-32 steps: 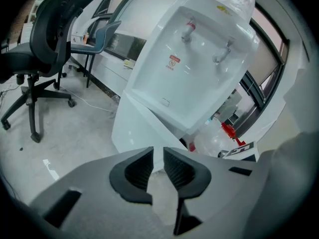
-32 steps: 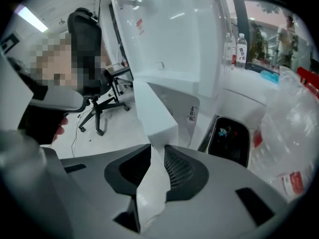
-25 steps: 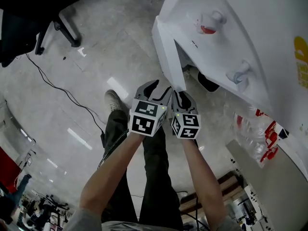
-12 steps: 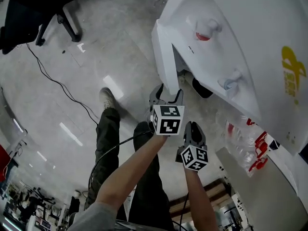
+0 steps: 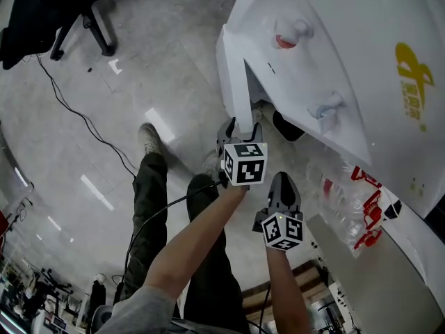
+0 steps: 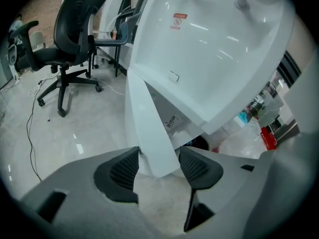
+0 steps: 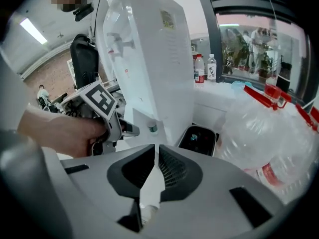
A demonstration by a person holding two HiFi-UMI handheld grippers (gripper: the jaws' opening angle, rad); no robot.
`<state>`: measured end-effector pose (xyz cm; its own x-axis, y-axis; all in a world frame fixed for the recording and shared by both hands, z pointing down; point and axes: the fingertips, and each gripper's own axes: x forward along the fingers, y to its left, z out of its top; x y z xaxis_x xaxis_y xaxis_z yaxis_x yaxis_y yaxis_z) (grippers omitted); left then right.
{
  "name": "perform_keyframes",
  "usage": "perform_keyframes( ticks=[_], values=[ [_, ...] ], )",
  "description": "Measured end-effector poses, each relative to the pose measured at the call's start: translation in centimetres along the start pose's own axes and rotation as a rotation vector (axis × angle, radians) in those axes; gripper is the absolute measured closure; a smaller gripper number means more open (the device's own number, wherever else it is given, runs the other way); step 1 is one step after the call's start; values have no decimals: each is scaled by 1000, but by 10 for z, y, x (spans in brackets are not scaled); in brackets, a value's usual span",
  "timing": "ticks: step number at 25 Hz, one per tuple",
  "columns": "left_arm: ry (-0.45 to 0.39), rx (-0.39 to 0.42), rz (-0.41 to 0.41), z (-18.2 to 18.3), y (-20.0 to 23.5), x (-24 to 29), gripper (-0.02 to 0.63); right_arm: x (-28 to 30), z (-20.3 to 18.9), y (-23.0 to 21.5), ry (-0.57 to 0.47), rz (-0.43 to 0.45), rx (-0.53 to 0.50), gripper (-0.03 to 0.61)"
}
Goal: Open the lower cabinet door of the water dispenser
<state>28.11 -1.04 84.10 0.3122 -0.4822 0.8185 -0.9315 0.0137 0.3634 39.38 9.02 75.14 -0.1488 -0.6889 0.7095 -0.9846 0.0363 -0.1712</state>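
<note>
The white water dispenser (image 5: 334, 47) fills the upper right of the head view, with its lower cabinet door (image 5: 233, 75) swung partly out from the body. My left gripper (image 5: 240, 127) is at the door's free lower edge. In the left gripper view the door (image 6: 149, 123) runs down between the jaws of the left gripper (image 6: 157, 156), which have just been opening; a gap shows beside the right pad. My right gripper (image 5: 281, 181) hangs lower and nearer me, off the door. Its jaws have just been closing and the right gripper (image 7: 156, 151) is shut on nothing.
A black office chair (image 5: 62, 12) stands on the floor at upper left, and a cable (image 5: 76, 110) trails from it. Clear water bottles with red caps (image 5: 354, 200) lie right of the dispenser. A black tray (image 7: 198, 138) sits at its base. My legs and a shoe (image 5: 149, 141) are below.
The left gripper has shifted onto the door's edge and its jaws stand wider. The right gripper has drawn back from the door toward me and its jaws have come together.
</note>
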Motion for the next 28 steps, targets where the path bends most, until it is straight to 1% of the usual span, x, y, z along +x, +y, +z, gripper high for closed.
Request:
perform_keyframes(
  ticks=[4,9,14,22,25,28],
  values=[
    [7,-6,5,-1,4,-2,360,6,8,9,-15,10,6,557],
    [29,31,14,-5,24,-12,374,18,18,29,-26,33,10,566],
    [50,108,10,-5,61,-28,392,32,21,63,-19,69,-1,568],
    [69,221,12,9,133,-52,431,60,28,138,-4,100,11,568],
    [75,283,-9,17,154,-57,434,71,32,166,-2,103,17,568],
    [82,345,-47,26,170,-60,434,81,37,191,-2,98,26,568]
  ],
)
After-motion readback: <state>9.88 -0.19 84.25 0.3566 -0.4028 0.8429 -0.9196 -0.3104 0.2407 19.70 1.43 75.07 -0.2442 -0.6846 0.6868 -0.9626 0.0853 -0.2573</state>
